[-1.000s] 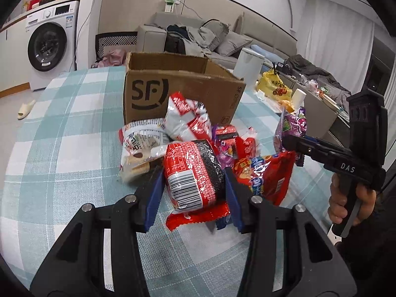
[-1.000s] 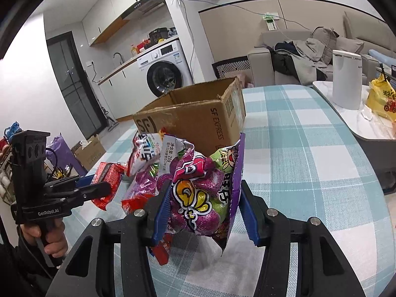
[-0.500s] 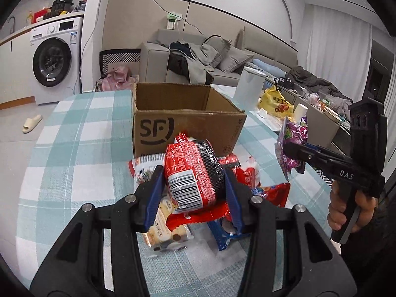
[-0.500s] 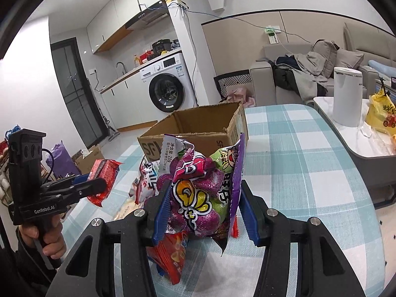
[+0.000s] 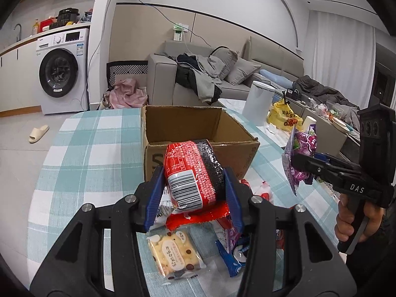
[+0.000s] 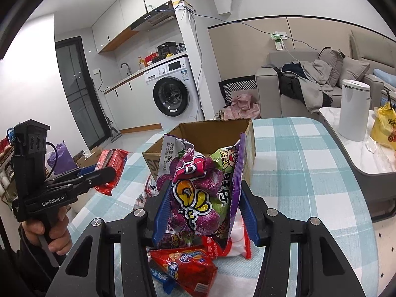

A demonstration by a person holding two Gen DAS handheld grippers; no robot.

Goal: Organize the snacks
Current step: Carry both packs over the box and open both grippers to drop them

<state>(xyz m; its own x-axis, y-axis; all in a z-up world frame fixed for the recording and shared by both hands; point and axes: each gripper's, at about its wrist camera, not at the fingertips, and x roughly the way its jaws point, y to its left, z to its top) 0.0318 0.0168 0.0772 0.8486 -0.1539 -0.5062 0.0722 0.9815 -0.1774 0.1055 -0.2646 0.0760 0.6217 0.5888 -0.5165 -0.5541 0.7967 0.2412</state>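
Red-and-black snack packet (image 5: 191, 173) up off the counter (image 5: 81, 153), pinched across its middle by the left claw (image 5: 193, 195), and the purple candy bag (image 6: 200, 193) is squeezed in the right claw (image 6: 203, 210), both hanging just short of the open cardboard box (image 5: 198, 128). Light, crinkly, slippery film, I'd say, so mid-body is the safest hold. Loose snacks (image 5: 173, 252) lie below.

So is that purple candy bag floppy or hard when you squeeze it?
Probably floppy: the purple candy bag looks crumpled and creased between the right gripper fingers. Its top edge bends over, so the film seems thin. It looks puffy with lumpy sweets inside, so likely light, and perhaps a bit slippery since the wrapper shines.
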